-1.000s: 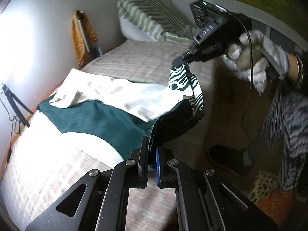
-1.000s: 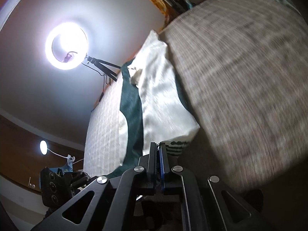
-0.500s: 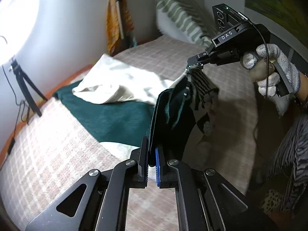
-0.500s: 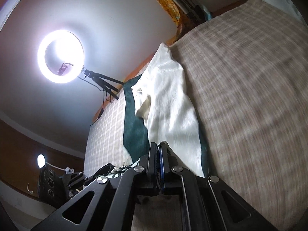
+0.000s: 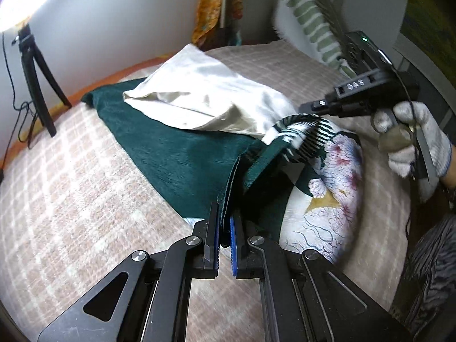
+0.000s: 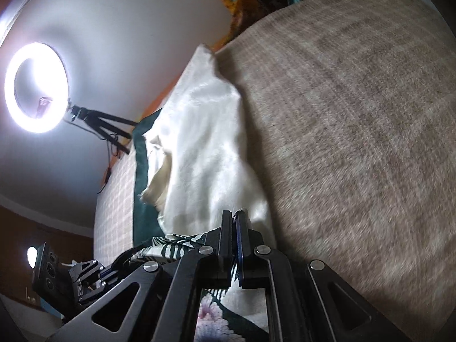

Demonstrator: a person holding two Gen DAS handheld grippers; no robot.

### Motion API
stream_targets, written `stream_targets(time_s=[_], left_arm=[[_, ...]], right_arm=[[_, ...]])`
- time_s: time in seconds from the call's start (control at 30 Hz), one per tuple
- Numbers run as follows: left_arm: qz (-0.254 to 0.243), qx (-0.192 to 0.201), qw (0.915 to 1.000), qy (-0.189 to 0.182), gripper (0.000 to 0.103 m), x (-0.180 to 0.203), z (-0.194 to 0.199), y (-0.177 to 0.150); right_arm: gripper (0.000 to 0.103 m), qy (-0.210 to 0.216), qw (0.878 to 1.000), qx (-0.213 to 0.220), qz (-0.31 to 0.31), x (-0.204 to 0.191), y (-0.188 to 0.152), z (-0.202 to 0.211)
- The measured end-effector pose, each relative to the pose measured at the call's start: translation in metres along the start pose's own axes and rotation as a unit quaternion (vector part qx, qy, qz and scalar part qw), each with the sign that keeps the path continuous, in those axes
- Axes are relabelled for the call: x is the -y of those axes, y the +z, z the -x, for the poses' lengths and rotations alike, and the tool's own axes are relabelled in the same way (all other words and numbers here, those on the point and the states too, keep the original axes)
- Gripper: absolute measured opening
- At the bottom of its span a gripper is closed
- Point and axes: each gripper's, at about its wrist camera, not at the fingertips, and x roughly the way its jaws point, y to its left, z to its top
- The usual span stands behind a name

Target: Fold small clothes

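Observation:
A small printed garment (image 5: 327, 188), dark green with zebra stripes and pale flowers, hangs stretched between both grippers above the bed. My left gripper (image 5: 225, 228) is shut on its green edge at the near end. My right gripper (image 5: 309, 111), held by a white-gloved hand (image 5: 410, 139), is shut on the striped corner at the far end. In the right wrist view the right gripper (image 6: 233, 222) pinches the striped fabric (image 6: 171, 245), and the flowered part (image 6: 211, 313) lies under it. The left gripper's body (image 6: 74, 279) shows at lower left.
A cream cloth (image 5: 205, 97) lies on a dark green cloth (image 5: 171, 154) on the checked beige bedspread (image 5: 71, 199). A striped pillow (image 5: 310, 25) leans at the bed's head. A ring light on a tripod (image 6: 37, 85) stands beside the bed.
Both grippers have carried the printed garment across and lower over the bed. It hung bunched between them before; now its flowered side spreads out on the bedspread.

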Motion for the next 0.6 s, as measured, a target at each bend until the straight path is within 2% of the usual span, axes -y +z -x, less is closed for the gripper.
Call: stream_targets(time_s=[0.13,0.2,0.23,0.27,0.3,0.37,0.47,0.6], left_arm=[[0.02,0.002,0.9994,0.027,0.012,-0.01,-0.005,0.005],[0.033,0.009,0.9983,0.048,0.039,-0.015,-0.002,0.007],[0.047,0.014,0.9971,0.059,0.044,-0.02,0.001,0.008],[0.062,0.02,0.9958,0.065,0.045,-0.026,0.005,0.009],[0.07,0.024,0.9952,0.065,0.045,-0.029,0.008,0.008],[0.076,0.034,0.9944,0.065,0.045,-0.032,0.017,0.006],[0.059,0.039,0.9953,0.067,0.045,-0.024,0.028,0.002],[0.056,0.033,0.9972,0.037,0.045,-0.01,0.034,-0.011]], right_arm=[[0.006,0.008,1.0,-0.009,-0.013,0.005,0.005,-0.006],[0.013,0.011,1.0,-0.011,-0.013,0.005,0.006,-0.005],[0.027,0.015,1.0,-0.008,-0.012,0.004,0.006,-0.001],[0.041,0.015,1.0,-0.004,-0.012,0.003,0.007,0.003],[0.043,0.019,1.0,0.007,-0.012,0.003,0.007,0.012],[0.042,0.024,1.0,0.017,-0.004,0.0,0.007,0.022],[0.042,0.009,0.999,0.022,0.027,-0.006,0.0,0.039],[0.041,-0.013,0.998,0.005,0.068,-0.011,-0.023,0.054]])
